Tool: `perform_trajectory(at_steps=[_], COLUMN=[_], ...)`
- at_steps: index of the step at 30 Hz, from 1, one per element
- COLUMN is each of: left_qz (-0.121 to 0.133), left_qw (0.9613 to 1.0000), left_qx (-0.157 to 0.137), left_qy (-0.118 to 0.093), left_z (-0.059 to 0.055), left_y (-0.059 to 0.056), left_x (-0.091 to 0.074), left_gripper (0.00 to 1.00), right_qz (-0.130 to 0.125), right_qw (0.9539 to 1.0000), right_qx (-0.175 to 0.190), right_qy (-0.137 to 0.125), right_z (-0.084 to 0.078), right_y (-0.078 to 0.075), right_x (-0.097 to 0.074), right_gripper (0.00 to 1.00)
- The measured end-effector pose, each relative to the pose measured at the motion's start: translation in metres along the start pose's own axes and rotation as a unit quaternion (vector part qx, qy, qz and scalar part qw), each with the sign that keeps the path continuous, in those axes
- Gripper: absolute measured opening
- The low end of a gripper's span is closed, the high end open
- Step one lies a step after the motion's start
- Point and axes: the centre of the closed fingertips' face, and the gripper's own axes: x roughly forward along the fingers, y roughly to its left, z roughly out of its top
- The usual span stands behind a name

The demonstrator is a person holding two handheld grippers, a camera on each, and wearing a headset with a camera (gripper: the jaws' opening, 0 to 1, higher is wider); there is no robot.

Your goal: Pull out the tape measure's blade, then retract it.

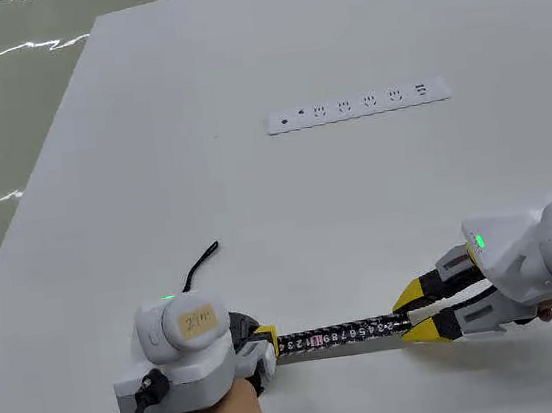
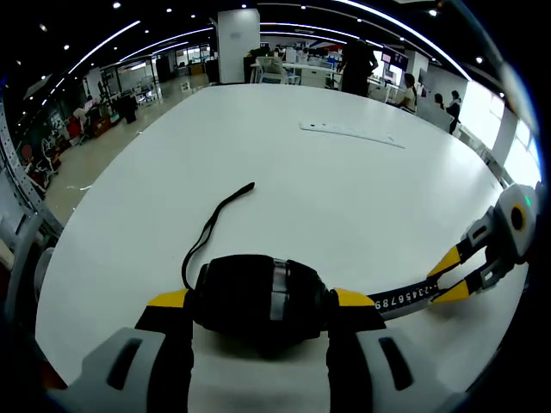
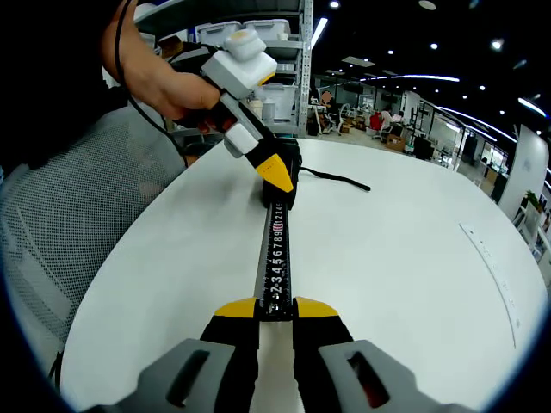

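At the lower left of the head view, the left claw (image 1: 257, 347) is clenched on the black tape measure (image 1: 242, 324), which sits on the white tabletop (image 1: 254, 189) close to its near edge. In the left gripper view the yellow-tipped jaws press against the two sides of the round case. A thin black strap (image 1: 203, 264) trails from the case across the tabletop, away from the person.

The blade (image 1: 342, 334) leaves the right side of the case. Its long axis runs almost level across the head view, roughly parallel to the near edge, and its free end points right. It is black with pale numerals and its printed face is up. It runs low over the tabletop with a shadow close beneath it, and I cannot tell whether it touches the surface. In the right gripper view the blade stretches straight away from the jaws to the case, with the lowest numbers nearest the jaws.

At the lower right, the right claw (image 1: 416, 314) is clamped shut on the blade's free end, its yellow tips pointing left toward the case.

Farther back and right of centre, a white power strip (image 1: 357, 105) lies flat, well apart from both claws, its length also running left to right.
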Motion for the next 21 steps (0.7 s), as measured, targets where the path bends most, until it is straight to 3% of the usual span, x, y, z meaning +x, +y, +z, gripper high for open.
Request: perform_trajectory(at_steps=[21], left_qz=[-0.004], left_qw=[1.0], left_qx=[-0.002], left_qy=[-0.006], left_z=[0.0002], left_y=[-0.0022], left_x=[-0.0006], left_gripper=[0.58], right_qz=[0.003], right_qw=[1.0], right_qx=[-0.002], right_qy=[-0.001], right_z=[0.0047], right_y=[0.0007], right_x=[0.0055], right_gripper=[0.14])
